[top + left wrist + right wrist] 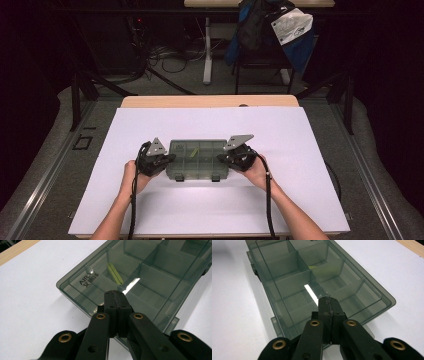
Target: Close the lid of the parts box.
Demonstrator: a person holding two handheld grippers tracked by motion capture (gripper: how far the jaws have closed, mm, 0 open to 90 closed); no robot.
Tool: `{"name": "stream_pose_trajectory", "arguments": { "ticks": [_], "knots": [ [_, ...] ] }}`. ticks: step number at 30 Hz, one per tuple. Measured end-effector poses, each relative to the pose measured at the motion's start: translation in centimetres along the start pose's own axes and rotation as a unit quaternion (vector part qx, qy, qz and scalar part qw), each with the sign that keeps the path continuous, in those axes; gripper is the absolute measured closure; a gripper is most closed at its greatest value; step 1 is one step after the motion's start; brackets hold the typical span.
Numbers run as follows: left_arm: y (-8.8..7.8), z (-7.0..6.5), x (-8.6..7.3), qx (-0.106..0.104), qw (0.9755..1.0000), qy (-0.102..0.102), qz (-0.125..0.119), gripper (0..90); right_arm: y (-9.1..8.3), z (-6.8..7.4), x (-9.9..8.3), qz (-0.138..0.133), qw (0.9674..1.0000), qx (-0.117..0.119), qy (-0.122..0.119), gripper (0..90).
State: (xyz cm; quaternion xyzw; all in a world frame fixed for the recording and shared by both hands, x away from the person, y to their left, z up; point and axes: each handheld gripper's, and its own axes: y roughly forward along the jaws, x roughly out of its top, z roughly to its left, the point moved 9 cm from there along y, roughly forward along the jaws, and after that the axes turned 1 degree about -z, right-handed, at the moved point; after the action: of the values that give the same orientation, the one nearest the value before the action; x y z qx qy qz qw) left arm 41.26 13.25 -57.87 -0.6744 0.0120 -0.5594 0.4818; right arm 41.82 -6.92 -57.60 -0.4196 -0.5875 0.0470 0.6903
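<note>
A person is sitting at the table (150,210) with a tool in each hand, and both tools are resting at the two short ends of a box (196,159). The box is lying flat near the middle of the picture from above, on a big white sheet that is covering the table.

The left tool (169,159) is sitting at the left end of the box. Its two black jaws are pressed tight together with nothing between them, and the tip is lying over the lid. The right tool (223,157) is doing the same at the right end: jaws squeezed together, holding nothing, tip over the lid.

It looks to me like the work is only just starting. The lid is still down, and the two little dark clips on the near edge look still snapped on, though they are small. So opening the box is still to do, I think, or maybe sliding it along.

The box is made of smoky see-through plastic, hard and shiny, with light bouncing off the lid. It is flat and long with rounded corners. Inside, thin walls are cutting it into small square rooms. One room is holding a thin yellow-green stick (115,273). White letters are printed on one corner of the lid. The tools are dull black with small brass rings.
</note>
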Motion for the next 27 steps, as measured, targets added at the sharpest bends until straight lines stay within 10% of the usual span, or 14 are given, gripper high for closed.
{"name": "stream_pose_trajectory", "arguments": {
  "ticks": [16, 21, 27],
  "knots": [
    [0.3, -0.1, -0.2, 0.012, 0.9999, 0.006, 0.004, 88.2, 0.3, 0.0, -0.4, 0.005, 0.9999, 0.006, 0.008, 90.0],
    [0.2, 0.1, -0.2, 0.012, 0.9999, -0.007, 0.0, 67.7, 0.1, 0.0, -0.3, -0.003, 0.9999, 0.009, 0.006, 81.9],
    [-0.1, 0.5, 0.2, 0.015, 0.9996, -0.024, -0.004, 40.9, -0.9, -0.2, 0.6, -0.028, 0.9993, 0.016, 0.018, 48.5]
  ]
}}
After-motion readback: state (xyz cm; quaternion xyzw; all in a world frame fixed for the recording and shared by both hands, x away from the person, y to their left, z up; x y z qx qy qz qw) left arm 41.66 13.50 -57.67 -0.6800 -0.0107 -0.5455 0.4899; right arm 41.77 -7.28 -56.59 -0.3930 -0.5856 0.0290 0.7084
